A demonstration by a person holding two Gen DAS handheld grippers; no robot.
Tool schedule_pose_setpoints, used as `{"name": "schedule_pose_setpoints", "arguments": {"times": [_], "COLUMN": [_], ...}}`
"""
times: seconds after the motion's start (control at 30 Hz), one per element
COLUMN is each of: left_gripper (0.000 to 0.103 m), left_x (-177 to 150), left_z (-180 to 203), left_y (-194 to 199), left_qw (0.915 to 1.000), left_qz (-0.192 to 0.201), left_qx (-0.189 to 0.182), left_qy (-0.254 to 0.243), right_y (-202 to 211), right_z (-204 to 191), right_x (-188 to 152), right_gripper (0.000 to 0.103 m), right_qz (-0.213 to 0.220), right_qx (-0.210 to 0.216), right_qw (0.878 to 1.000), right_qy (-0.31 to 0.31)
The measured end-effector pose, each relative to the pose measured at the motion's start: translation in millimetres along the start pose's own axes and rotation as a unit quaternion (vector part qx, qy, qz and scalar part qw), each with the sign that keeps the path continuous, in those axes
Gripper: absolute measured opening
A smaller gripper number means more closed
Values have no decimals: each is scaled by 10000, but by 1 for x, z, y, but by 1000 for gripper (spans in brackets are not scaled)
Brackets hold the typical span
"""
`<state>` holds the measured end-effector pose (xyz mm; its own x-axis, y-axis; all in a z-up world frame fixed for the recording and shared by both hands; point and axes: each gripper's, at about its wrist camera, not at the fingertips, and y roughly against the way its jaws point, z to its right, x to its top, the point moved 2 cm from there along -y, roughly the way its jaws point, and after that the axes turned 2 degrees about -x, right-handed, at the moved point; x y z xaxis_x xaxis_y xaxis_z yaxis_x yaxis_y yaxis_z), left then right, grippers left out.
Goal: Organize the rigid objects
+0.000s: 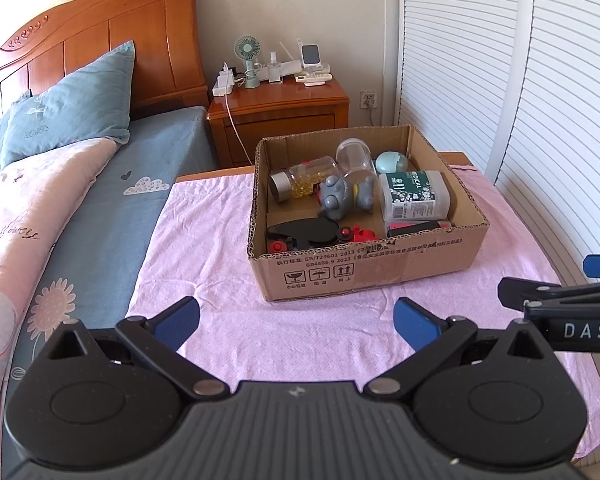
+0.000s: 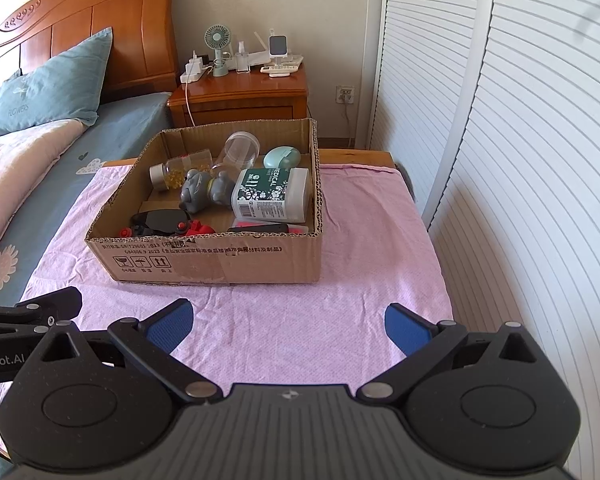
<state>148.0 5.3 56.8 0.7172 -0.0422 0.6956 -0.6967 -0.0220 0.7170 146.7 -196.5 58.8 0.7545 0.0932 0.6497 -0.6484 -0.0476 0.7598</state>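
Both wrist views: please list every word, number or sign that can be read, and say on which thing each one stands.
"EDICAL" on the white bottle, its first letter hidden; the fine print is too small.
"FLOWERS" on the blue pillow.
"2023" and three handling pictograms on the cardboard box; its Chinese lines are too blurred.
"DAS" on the right tool.
"Robot.AI" on the left tool.
Cursive script on the pink quilt is unreadable.
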Motion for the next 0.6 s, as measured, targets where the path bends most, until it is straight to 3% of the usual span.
{"name": "schedule_pose_setpoints", "arguments": {"times": [0.6], "left_gripper": [102], "left_x": [1], "left_z": [-3], "left_y": [3], "left_qw": [10000], "left_qz": [10], "left_qx": [-6], "left_qy": [28], "right_y": [2], "right_z": [1], "right_x": [1], "right_gripper": [103], "right_qz": [22], "right_qx": [2], "right_qw": [10000], "right_qy": [25]}}
